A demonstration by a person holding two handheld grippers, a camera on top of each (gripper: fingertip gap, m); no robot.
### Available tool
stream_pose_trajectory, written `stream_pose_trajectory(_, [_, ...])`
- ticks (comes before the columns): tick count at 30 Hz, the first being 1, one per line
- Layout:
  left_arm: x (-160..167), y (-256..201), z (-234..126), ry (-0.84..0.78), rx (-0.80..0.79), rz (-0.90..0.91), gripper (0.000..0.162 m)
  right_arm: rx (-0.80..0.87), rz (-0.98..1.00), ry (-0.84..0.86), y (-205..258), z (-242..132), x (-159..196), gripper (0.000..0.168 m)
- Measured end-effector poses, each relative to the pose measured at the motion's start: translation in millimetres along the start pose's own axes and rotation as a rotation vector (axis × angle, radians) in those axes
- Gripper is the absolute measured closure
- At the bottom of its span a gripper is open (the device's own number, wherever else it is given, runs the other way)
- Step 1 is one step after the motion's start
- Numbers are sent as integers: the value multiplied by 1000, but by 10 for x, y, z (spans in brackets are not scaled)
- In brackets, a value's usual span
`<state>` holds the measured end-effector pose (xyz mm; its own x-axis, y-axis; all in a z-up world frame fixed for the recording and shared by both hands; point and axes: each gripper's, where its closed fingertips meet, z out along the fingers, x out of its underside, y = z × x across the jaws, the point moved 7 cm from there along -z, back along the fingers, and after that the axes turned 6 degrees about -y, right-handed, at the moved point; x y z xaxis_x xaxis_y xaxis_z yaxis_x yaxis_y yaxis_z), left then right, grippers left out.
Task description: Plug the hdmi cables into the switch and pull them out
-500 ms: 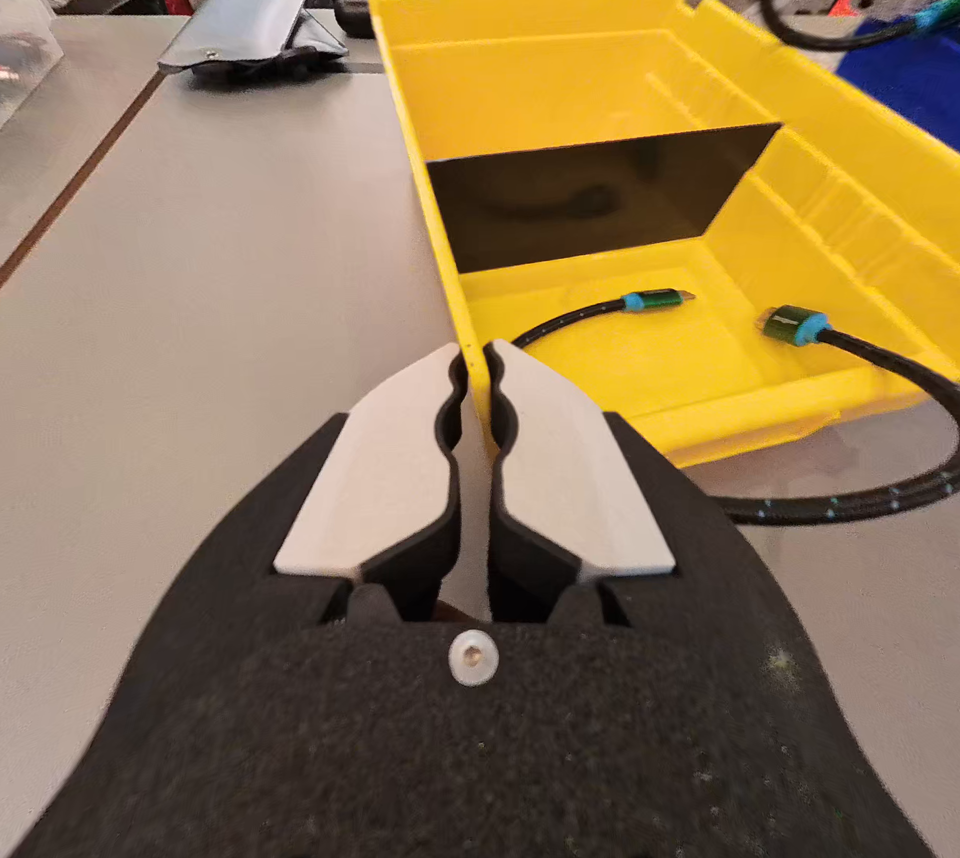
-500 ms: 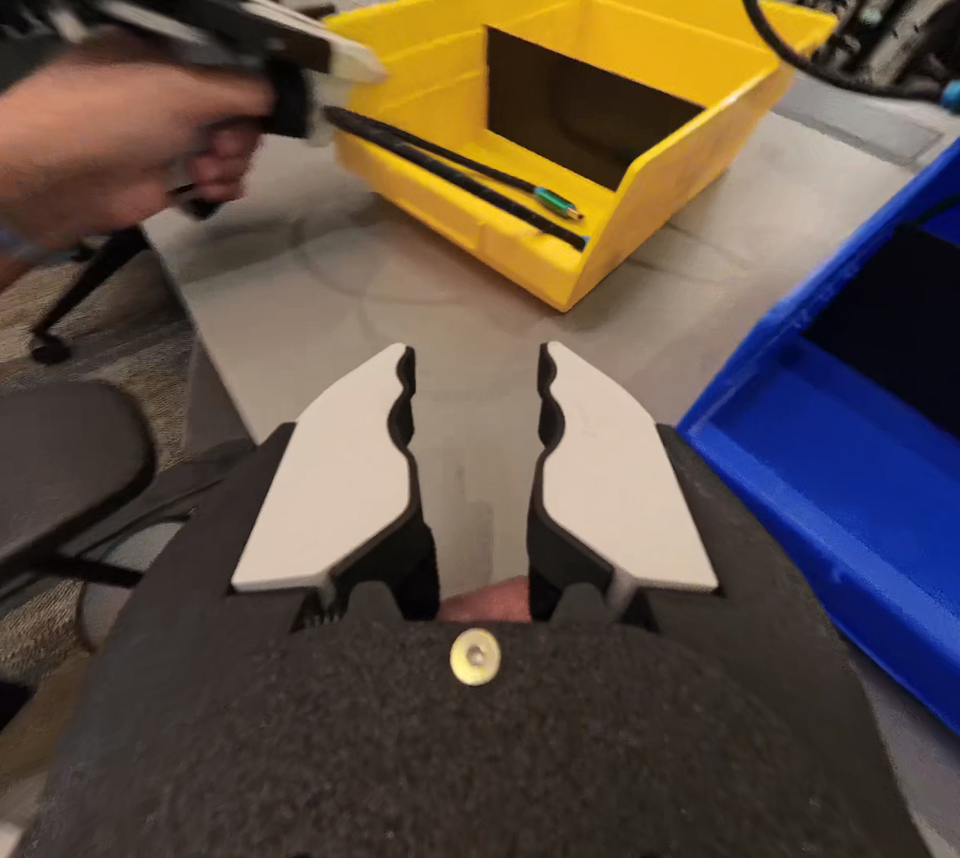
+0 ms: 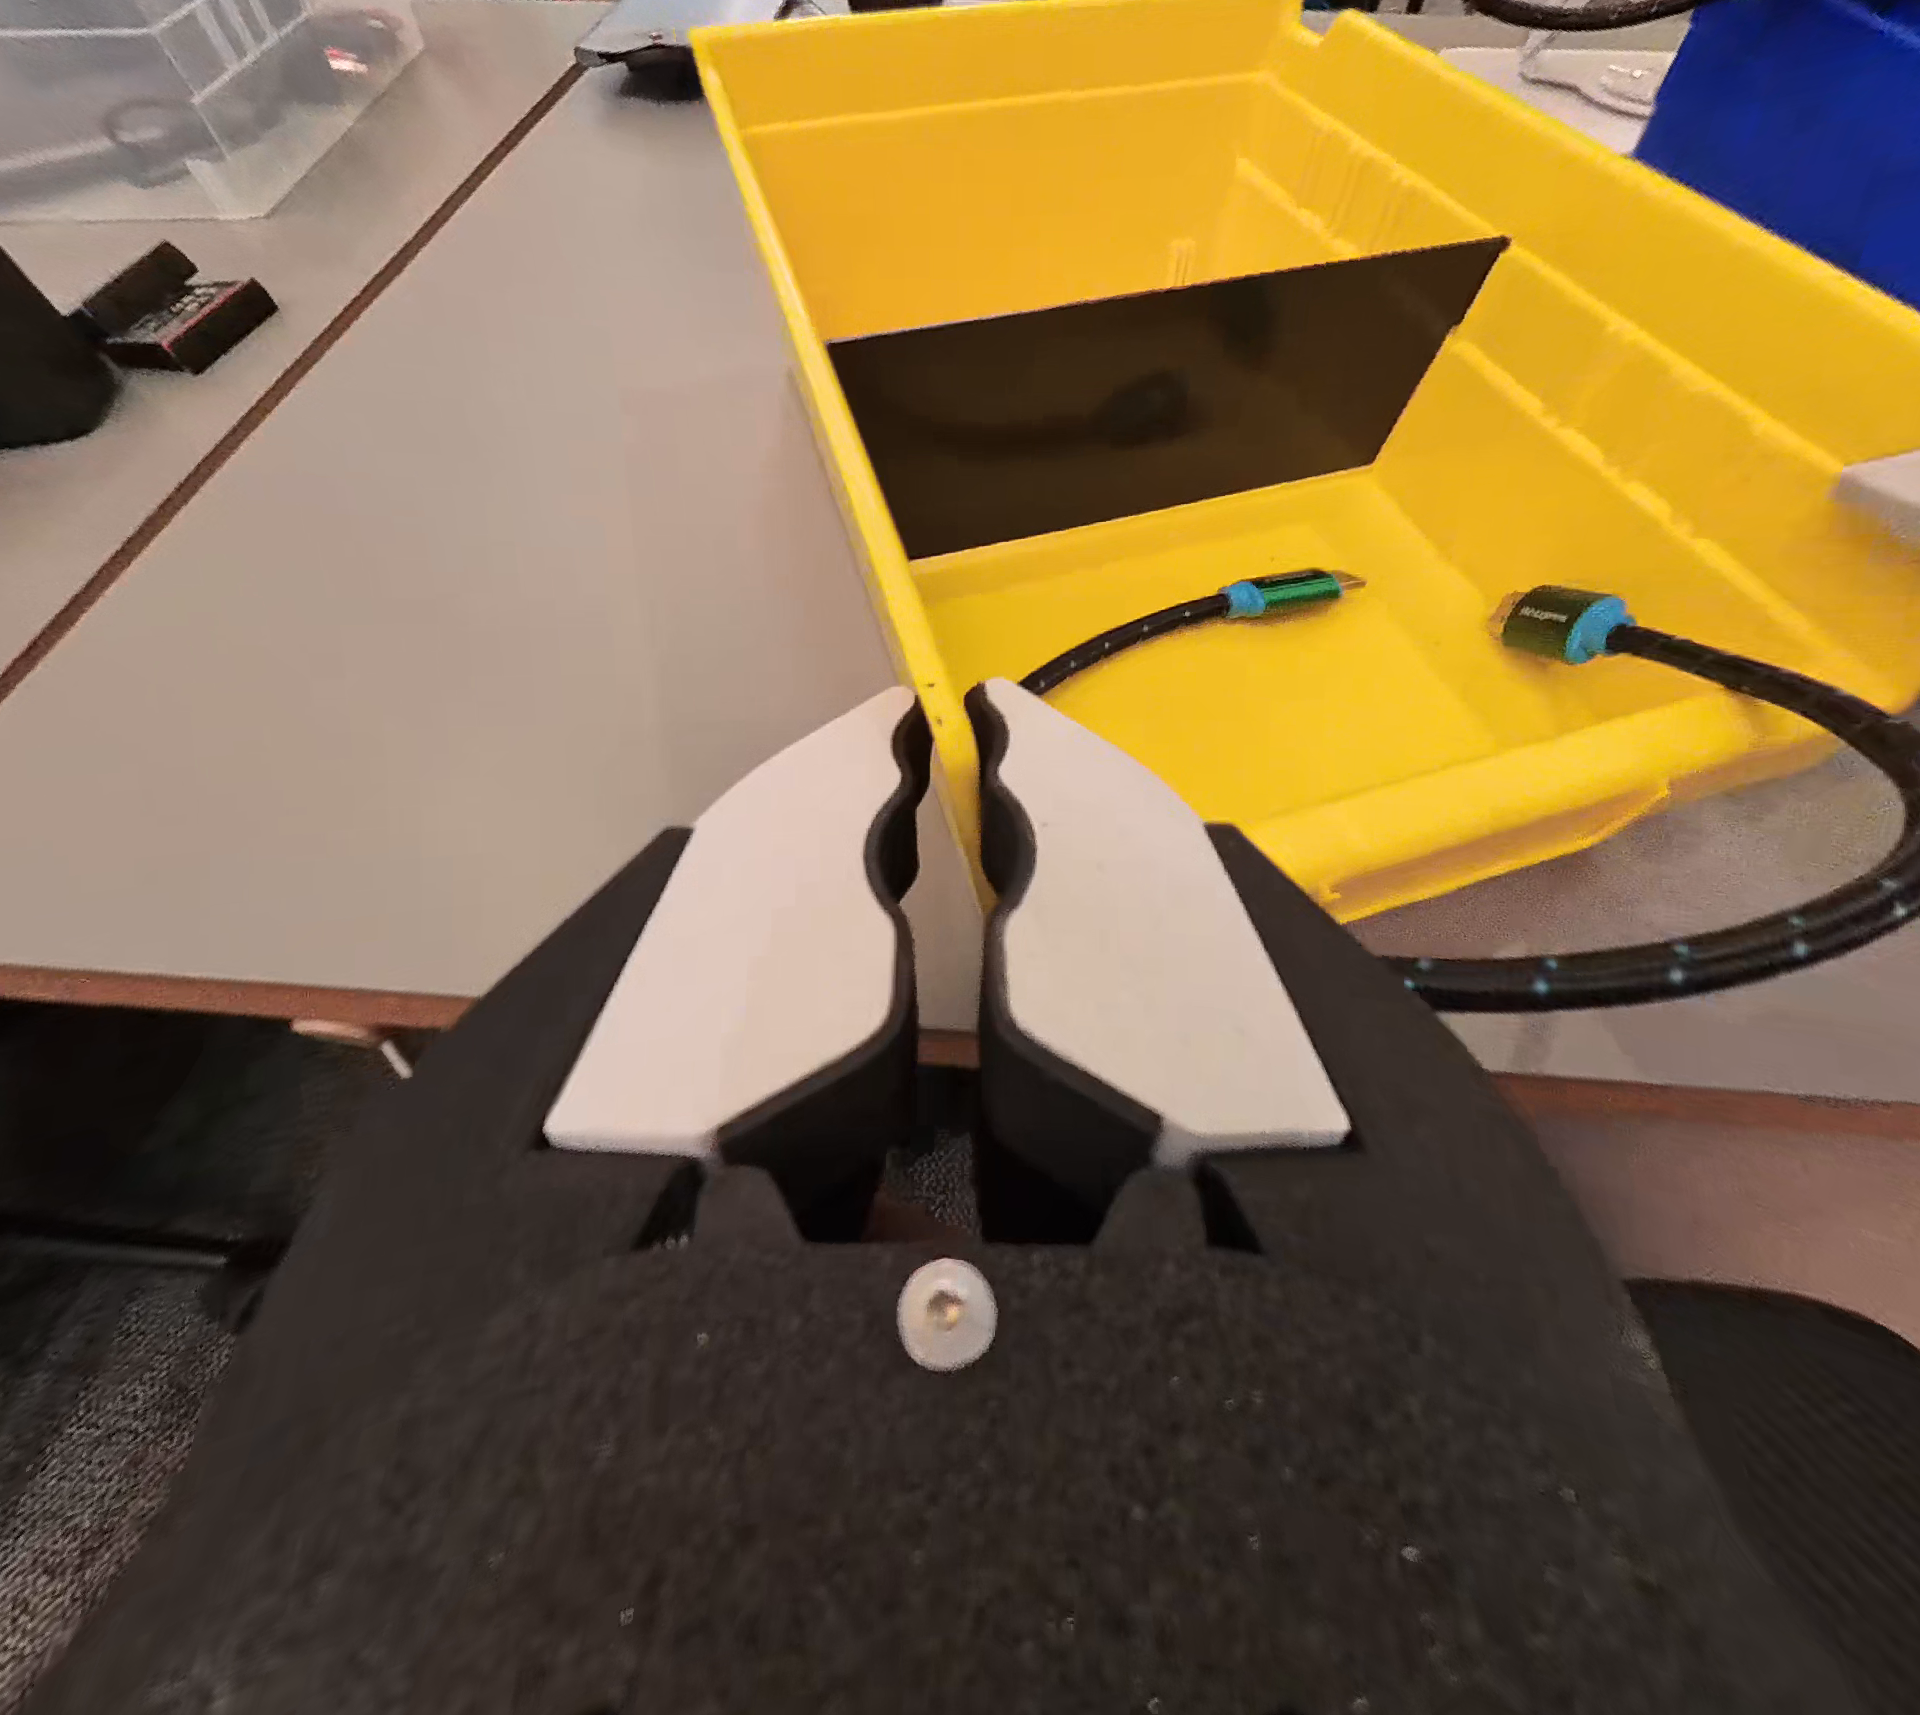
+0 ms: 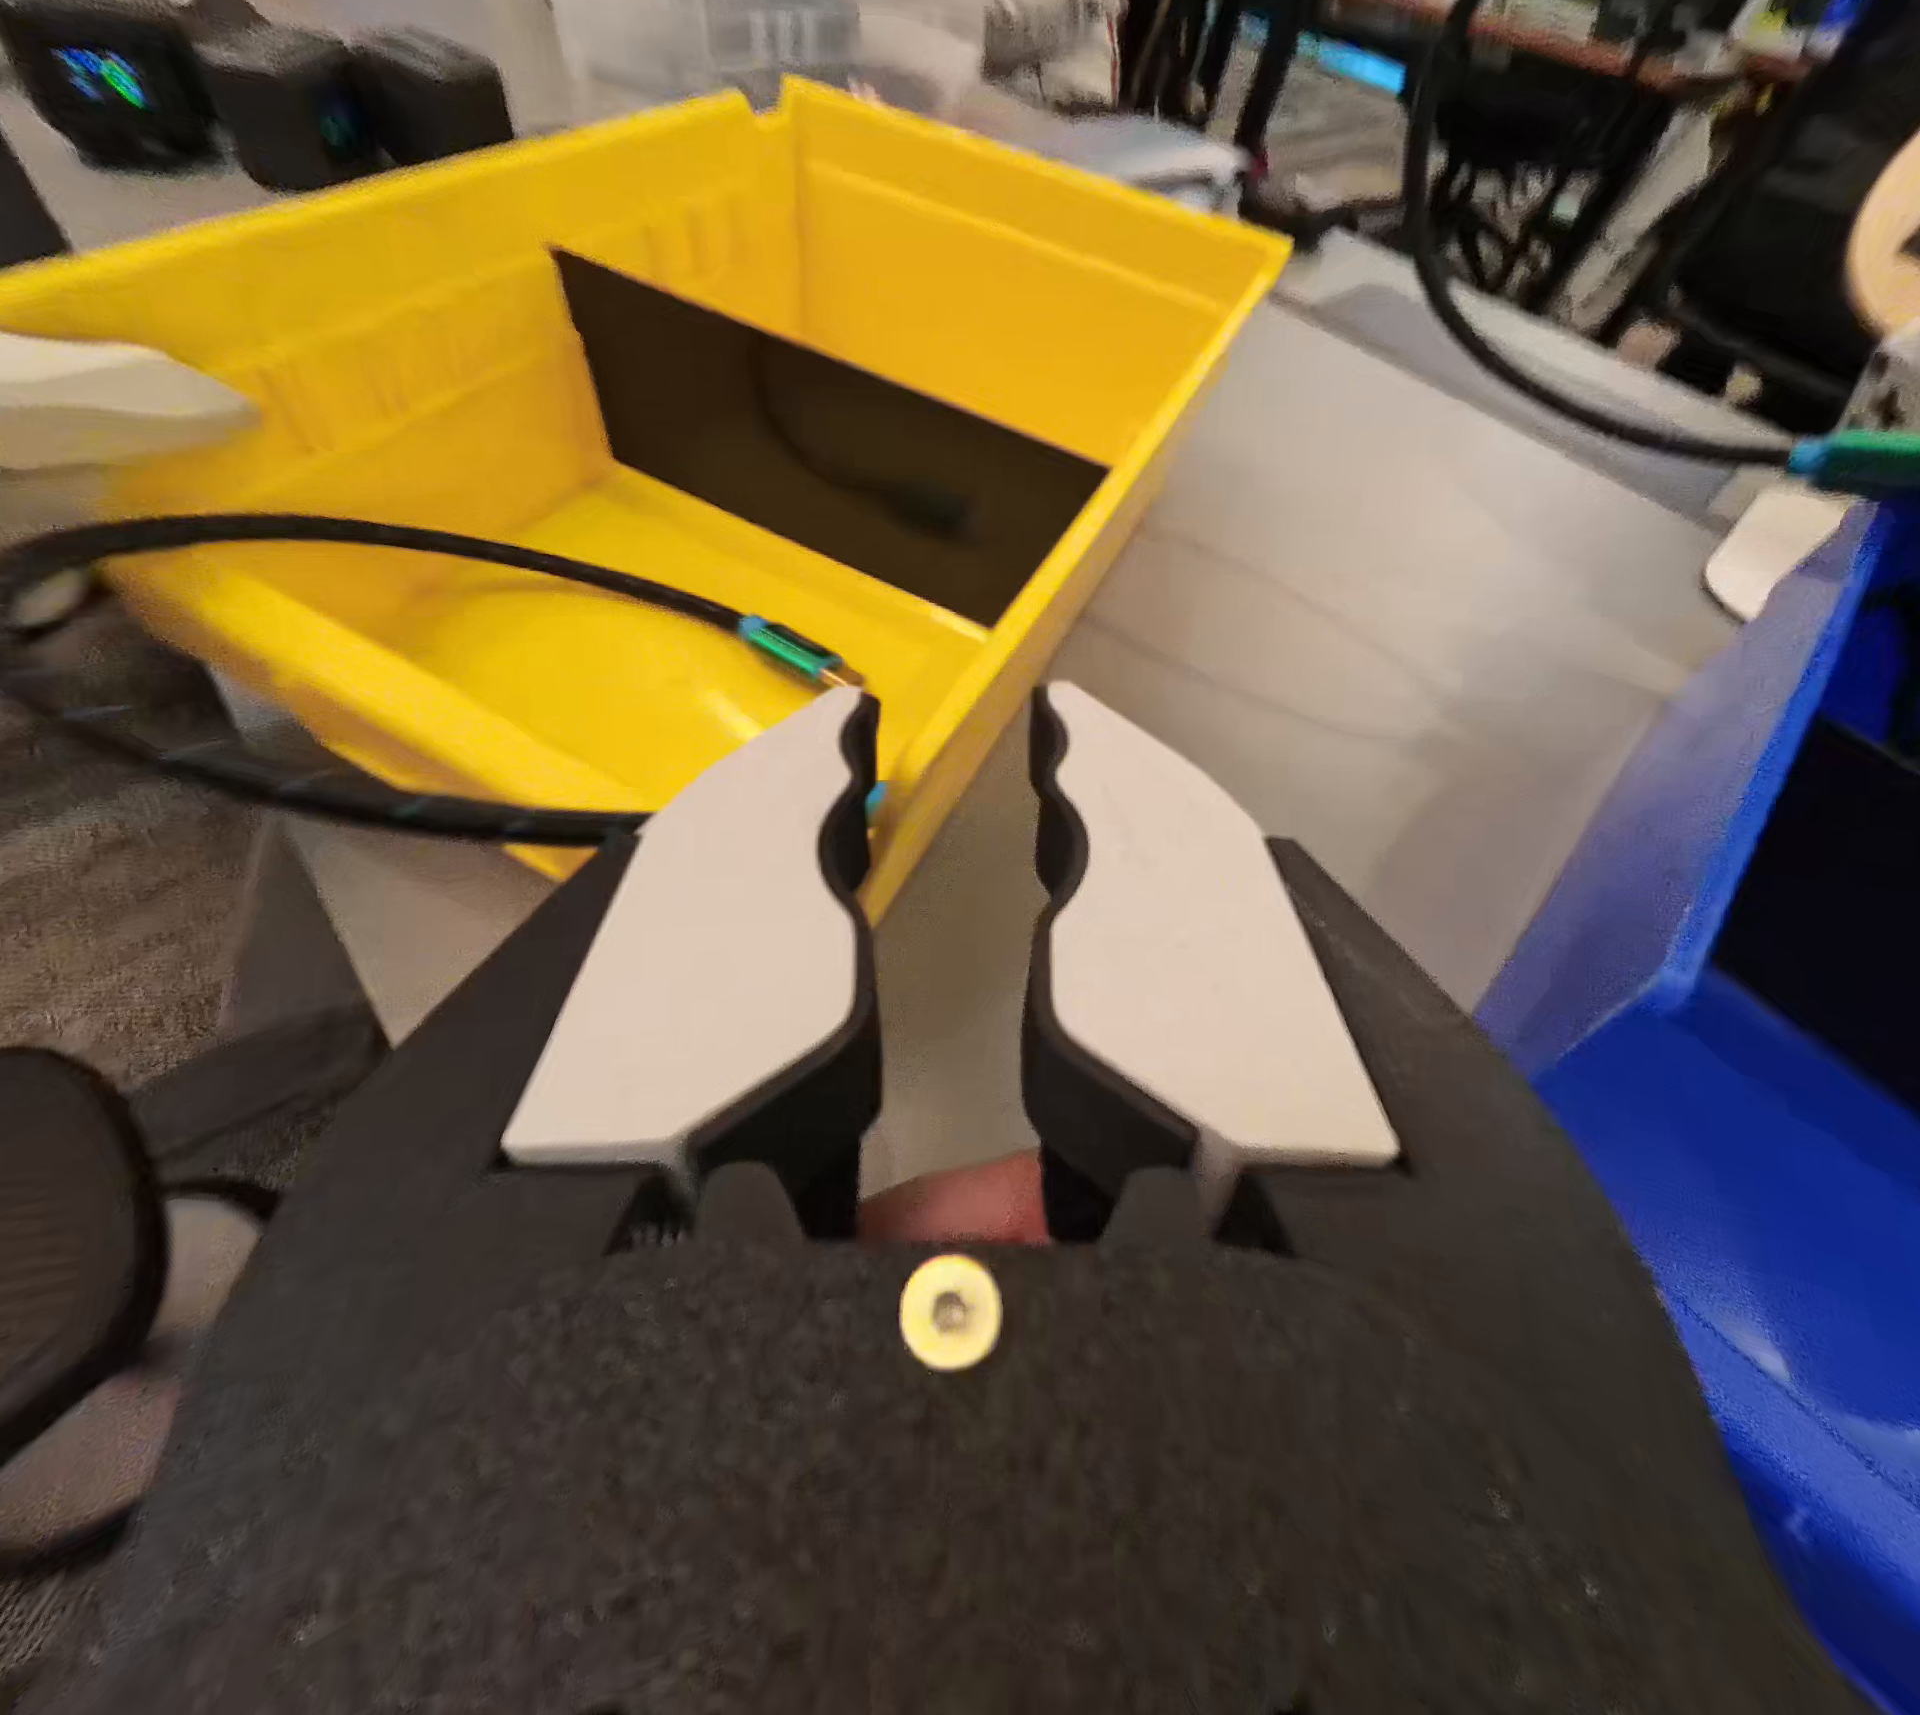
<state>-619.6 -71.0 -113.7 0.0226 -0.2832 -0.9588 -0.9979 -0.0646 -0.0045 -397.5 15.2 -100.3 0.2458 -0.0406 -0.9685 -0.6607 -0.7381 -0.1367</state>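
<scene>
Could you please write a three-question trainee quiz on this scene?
1. True or false: both HDMI plugs, thin plug and thick plug, lie in the yellow bin, in front of its black divider.
2. Which gripper's jaws stand wider apart: A left gripper, B right gripper?
3. Fill in: neither gripper holds a ____.

Key: 1 true; 2 B, a clear gap there, only a narrow slit on the left; 3 cable.
</scene>
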Motion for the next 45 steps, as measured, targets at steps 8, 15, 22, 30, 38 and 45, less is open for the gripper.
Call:
stream_pose_trajectory(8, [-163, -425, -368, -70, -121, 140, 156, 40, 223, 160, -115, -36, 16, 161])
stream_pose_trajectory(15, [-1072, -879, -713, -271, -123, 233, 156, 139, 118, -19, -412, -676, -764, 162])
stream_pose_trajectory(22, [-2100, -2207, -335, -426, 134, 354, 155, 450, 95, -95, -1577, -1806, -1340, 162])
stream_pose_trajectory(30, [-1822, -4636, 585, -313, 476, 382, 153, 826, 123, 127, -3367, -3260, -707, 163])
stream_pose_trajectory(38, [-650, -5977, 1304, -146, 491, 411, 154, 766, 281, 283, -4535, -3612, 1090, 163])
stream_pose_trajectory(45, [-356, -6012, 1342, -87, 533, 479, 147, 699, 284, 250, -4699, -3482, 1512, 160])
